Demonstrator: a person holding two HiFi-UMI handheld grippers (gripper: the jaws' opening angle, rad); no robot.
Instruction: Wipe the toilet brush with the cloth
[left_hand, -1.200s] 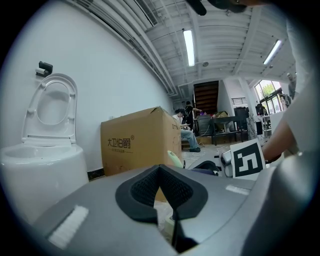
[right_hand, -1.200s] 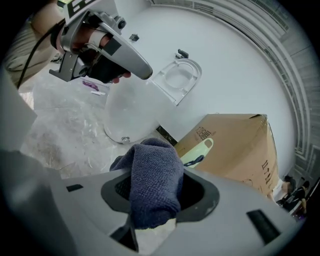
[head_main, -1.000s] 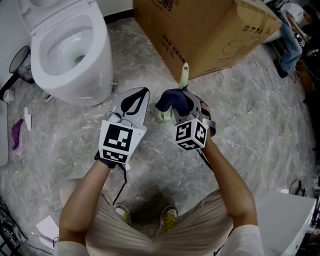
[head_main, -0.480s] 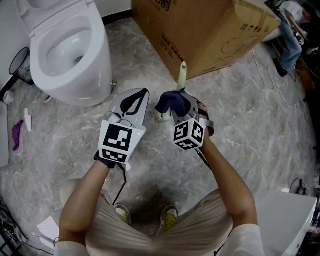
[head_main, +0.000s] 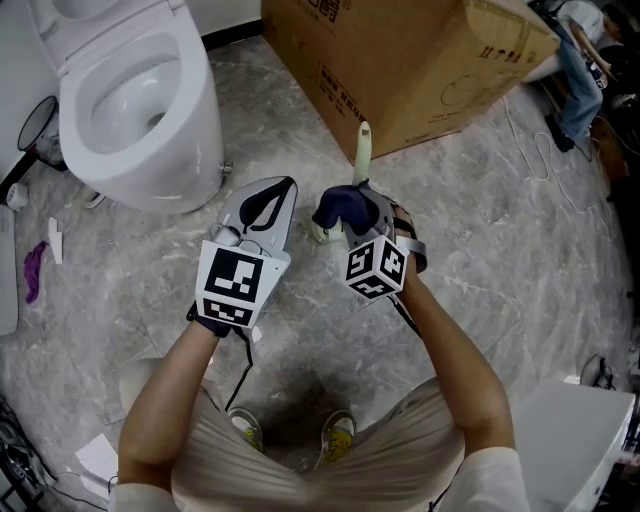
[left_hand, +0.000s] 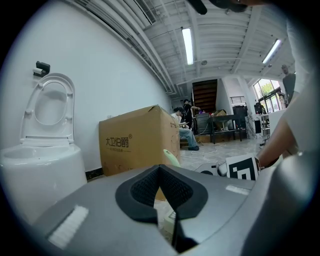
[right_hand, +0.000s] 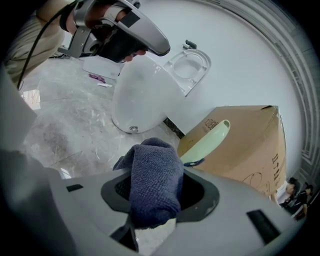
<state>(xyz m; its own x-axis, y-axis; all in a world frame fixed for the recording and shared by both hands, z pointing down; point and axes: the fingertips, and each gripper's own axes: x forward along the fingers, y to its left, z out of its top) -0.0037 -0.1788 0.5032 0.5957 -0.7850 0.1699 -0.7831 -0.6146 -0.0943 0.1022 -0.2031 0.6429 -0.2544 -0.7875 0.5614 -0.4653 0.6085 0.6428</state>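
Grey plastic right gripper (right_hand: 167, 195): jaws clamped on a folded navy terry cloth (right_hand: 152, 175), which bulges out ahead of them. Grey left gripper (left_hand: 160, 182): jaws together, nothing between them, idle alongside. Pale green toilet brush handle (head_main: 364, 150): upright in its white floor holder (head_main: 321, 233), rising just behind the cloth; I cannot tell whether cloth and handle touch. Change over the last second: my right gripper's marker cube has turned and slid slightly, the cloth has stayed low on the handle, and the handle tip has barely shifted. I judge the wipe hardly begun, with the upper handle not yet reached. Surroundings: white toilet (head_main: 140, 110), brown cardboard box (head_main: 400, 60), grey marbled floor (head_main: 500, 250).
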